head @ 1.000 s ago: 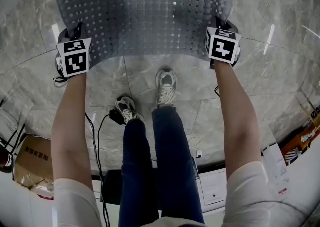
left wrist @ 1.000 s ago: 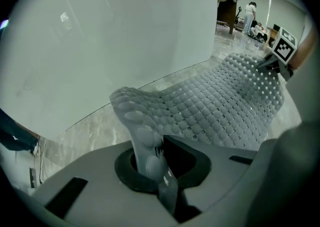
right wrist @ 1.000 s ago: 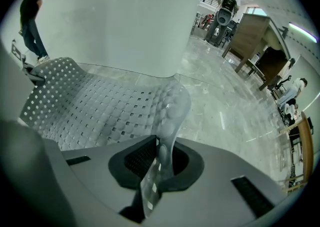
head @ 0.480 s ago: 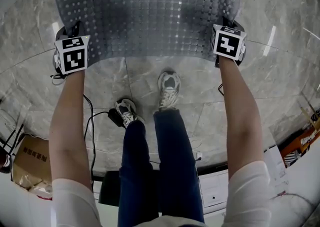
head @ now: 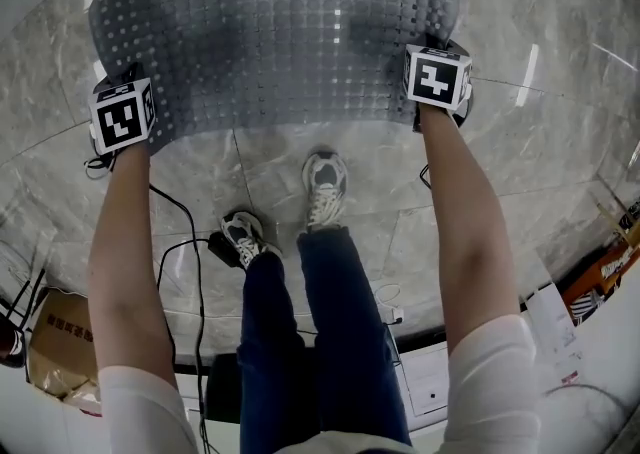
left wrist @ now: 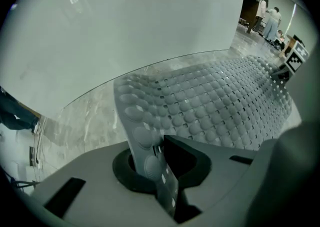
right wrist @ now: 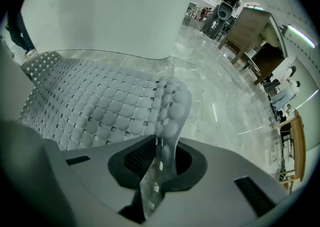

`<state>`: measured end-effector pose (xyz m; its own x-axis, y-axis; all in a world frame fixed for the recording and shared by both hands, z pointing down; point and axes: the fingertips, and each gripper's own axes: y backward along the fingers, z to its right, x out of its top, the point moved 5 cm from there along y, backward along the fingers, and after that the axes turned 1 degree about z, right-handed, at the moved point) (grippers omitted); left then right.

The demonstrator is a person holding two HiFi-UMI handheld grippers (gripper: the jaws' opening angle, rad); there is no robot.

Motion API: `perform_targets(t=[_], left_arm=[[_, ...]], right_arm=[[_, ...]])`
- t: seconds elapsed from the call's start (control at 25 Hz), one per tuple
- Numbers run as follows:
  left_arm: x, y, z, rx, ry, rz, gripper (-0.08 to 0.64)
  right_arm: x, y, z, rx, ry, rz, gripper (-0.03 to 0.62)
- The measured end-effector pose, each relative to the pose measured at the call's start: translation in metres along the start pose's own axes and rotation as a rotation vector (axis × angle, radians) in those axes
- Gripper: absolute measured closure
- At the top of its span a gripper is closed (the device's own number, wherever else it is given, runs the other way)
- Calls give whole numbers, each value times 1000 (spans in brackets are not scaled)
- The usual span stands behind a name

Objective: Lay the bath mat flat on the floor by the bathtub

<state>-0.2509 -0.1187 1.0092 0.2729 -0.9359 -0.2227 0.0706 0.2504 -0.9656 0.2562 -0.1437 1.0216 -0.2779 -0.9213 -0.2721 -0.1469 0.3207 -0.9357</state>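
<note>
The grey, bumpy bath mat (head: 270, 37) stretches across the top of the head view, over the marble floor (head: 560, 142). The left gripper (left wrist: 161, 173) is clamped on its lower left edge and the right gripper (right wrist: 156, 171) on its lower right edge; each gripper view shows the mat's edge pinched between the jaws. The only print is red writing on a cardboard box (head: 62, 342) at lower left, too small to read. Only the head view shows the sneakers (head: 325, 182) and black cable (head: 190, 242). Only the gripper views show the white curved wall (left wrist: 125, 31) just beyond the mat.
</note>
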Motion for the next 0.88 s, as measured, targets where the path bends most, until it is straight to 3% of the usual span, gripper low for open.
perform_targets(t=[0.56, 0.68, 0.88], left_arm=[[-11, -24, -10, 15, 51, -19, 498], [-16, -26, -18, 34, 100, -15, 356], [-19, -27, -25, 27, 133, -4, 314]], right_arm=[[-4, -19, 8, 26, -22, -63, 526], [-6, -20, 12, 14, -43, -65, 492], [-6, -19, 21, -22, -74, -60, 403]])
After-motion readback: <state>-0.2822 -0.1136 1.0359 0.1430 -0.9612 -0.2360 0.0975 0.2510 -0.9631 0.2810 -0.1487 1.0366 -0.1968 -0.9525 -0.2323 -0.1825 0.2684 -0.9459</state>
